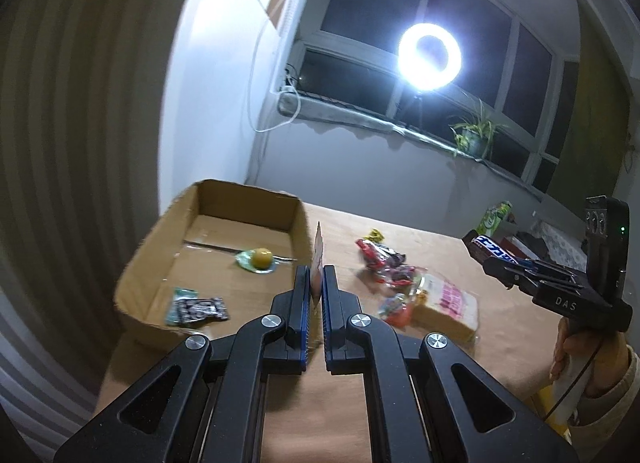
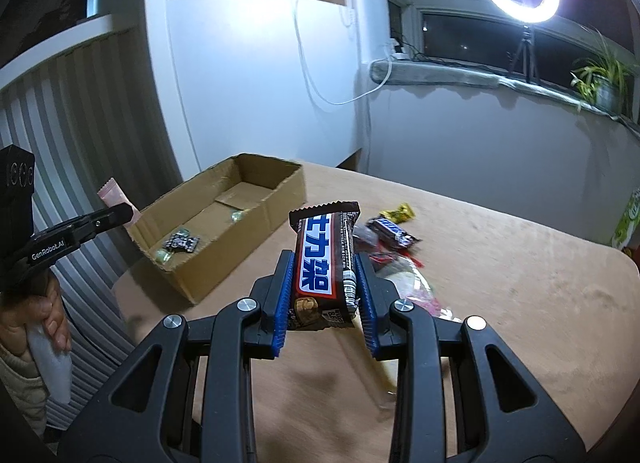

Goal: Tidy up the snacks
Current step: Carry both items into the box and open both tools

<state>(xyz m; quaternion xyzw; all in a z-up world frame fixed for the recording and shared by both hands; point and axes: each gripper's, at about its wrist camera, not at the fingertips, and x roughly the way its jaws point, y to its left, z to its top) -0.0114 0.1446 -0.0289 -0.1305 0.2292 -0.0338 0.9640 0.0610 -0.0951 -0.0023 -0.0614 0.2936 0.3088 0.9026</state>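
My left gripper [image 1: 317, 277] is shut on a thin pink snack packet [image 1: 318, 253], held edge-on above the right wall of the open cardboard box [image 1: 138, 259]. The box holds a yellow candy [image 1: 261, 258] and a dark wrapped snack [image 1: 200, 309]. My right gripper [image 2: 325, 259] is shut on a brown chocolate bar [image 2: 324, 263] with white and blue lettering, held above the table to the right of the box [image 2: 256, 203]. It also shows in the left wrist view [image 1: 490, 249]. A pile of loose snacks [image 1: 384, 263] lies on the table between us.
The wooden table [image 2: 500, 283] carries a clear-wrapped bread packet [image 1: 446, 303], red and dark wrappers [image 2: 394, 233] and a green carton [image 1: 494, 217] at the far right. A ring light [image 1: 430, 57] and a potted plant [image 1: 474, 135] stand on the windowsill behind.
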